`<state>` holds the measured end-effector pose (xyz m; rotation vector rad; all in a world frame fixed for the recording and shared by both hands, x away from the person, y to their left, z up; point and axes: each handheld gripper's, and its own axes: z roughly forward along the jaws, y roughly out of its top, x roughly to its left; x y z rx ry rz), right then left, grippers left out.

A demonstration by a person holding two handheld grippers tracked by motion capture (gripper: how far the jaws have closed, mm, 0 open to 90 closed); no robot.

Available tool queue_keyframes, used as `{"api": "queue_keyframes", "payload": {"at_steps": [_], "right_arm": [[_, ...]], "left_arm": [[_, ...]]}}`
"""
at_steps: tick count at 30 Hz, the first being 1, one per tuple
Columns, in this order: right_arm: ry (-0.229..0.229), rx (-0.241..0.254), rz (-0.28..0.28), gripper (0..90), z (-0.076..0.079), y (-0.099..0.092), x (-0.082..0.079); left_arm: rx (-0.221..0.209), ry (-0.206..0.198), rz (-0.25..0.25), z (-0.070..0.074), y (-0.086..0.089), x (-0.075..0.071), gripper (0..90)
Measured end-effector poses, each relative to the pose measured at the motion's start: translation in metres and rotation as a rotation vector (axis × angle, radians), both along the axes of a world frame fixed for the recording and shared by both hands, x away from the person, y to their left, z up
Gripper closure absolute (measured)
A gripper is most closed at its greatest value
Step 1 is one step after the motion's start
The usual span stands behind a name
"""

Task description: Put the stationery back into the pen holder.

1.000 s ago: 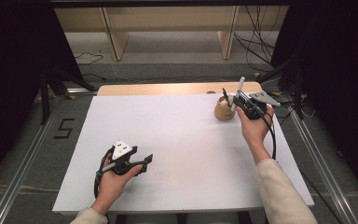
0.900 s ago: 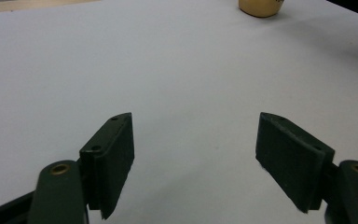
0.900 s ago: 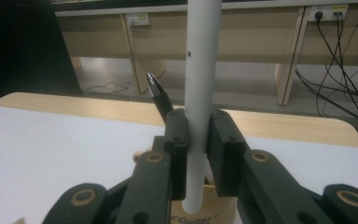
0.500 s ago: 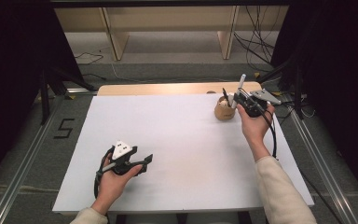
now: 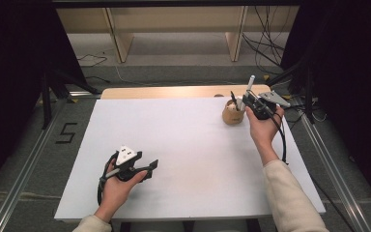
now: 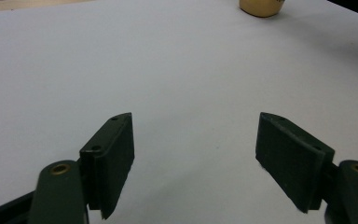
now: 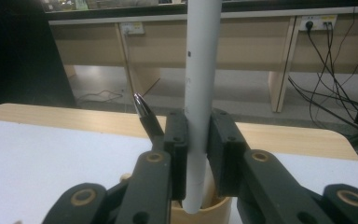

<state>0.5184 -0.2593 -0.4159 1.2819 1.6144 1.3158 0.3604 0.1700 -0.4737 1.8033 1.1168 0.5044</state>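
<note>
1. The right gripper (image 7: 197,154) has its jaws closed on a white marker (image 7: 200,93), pads pressing both sides of the barrel. The marker stands upright, its lower end inside a small tan pen cup (image 5: 233,115) at the far right of the table.
2. The marker looks light and rigid, a smooth plastic cylinder. I judge it somewhat slippery, so it could twist or slide in the pads if tipped. The present hold on the lower part of the barrel, just above the cup's rim, looks sensible: it should keep the marker plumb when lifted straight up or lowered.
3. A black pen (image 7: 145,114) leans in the same cup, just beside the left jaw. It could be nudged, and the cup, seemingly light, might tip or drag along if the marker rubs its wall.
4. The left gripper (image 5: 147,166) rests low over the near left of the table, jaws wide apart with nothing between them; its own view shows bare surface between the pads (image 6: 114,154).
5. The table (image 5: 174,145) is covered in a matte white sheet, flat and uncluttered, with a strip of bare wood (image 5: 164,92) at the far edge.
6. Beyond it, the room shows pale wooden desk legs (image 5: 118,38), loose cables (image 5: 265,43) on a grey floor, and dark curtains at both sides.
</note>
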Motion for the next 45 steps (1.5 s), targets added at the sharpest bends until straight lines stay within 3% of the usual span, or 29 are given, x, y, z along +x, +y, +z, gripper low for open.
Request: {"api": "queue_keyframes", "payload": {"at_steps": [45], "right_arm": [[0.002,-0.015,-0.018,78.8,-0.0092,-0.0016,0.0097]], "left_arm": [[0.000,0.008,-0.002,-0.0013,-0.0007,0.0010,27.9]]}}
